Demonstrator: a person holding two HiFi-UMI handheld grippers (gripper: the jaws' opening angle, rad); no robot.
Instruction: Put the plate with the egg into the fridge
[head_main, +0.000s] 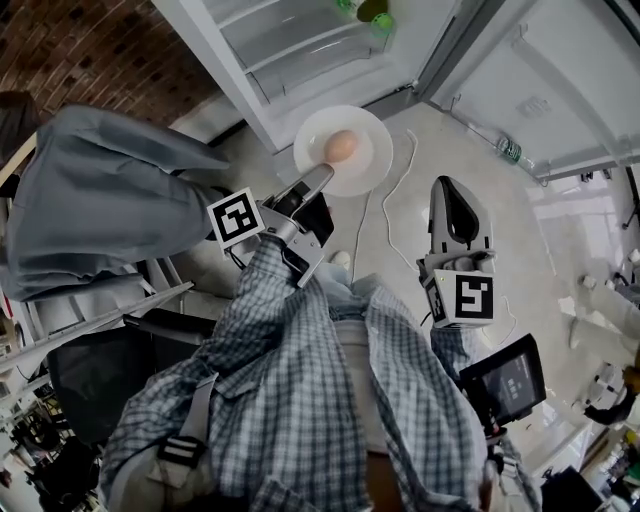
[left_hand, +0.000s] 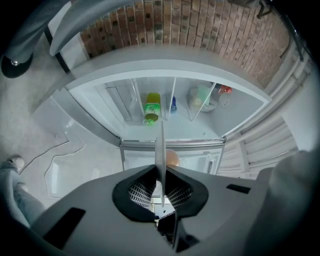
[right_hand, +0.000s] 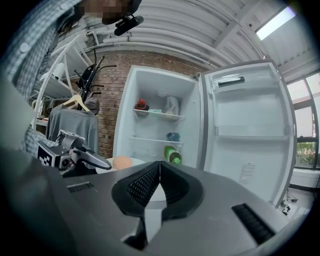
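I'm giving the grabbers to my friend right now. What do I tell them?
Left gripper: shut on the rim of the plate, with the egg sitting on it.
Right gripper: shut, fingers together with nothing between them, off to the side.
Where: the plate is held in the air in front of the fridge, not inside it yet.
Done: the door is open and the plate is picked up.
Left: move the plate into the fridge, set it down and let go.
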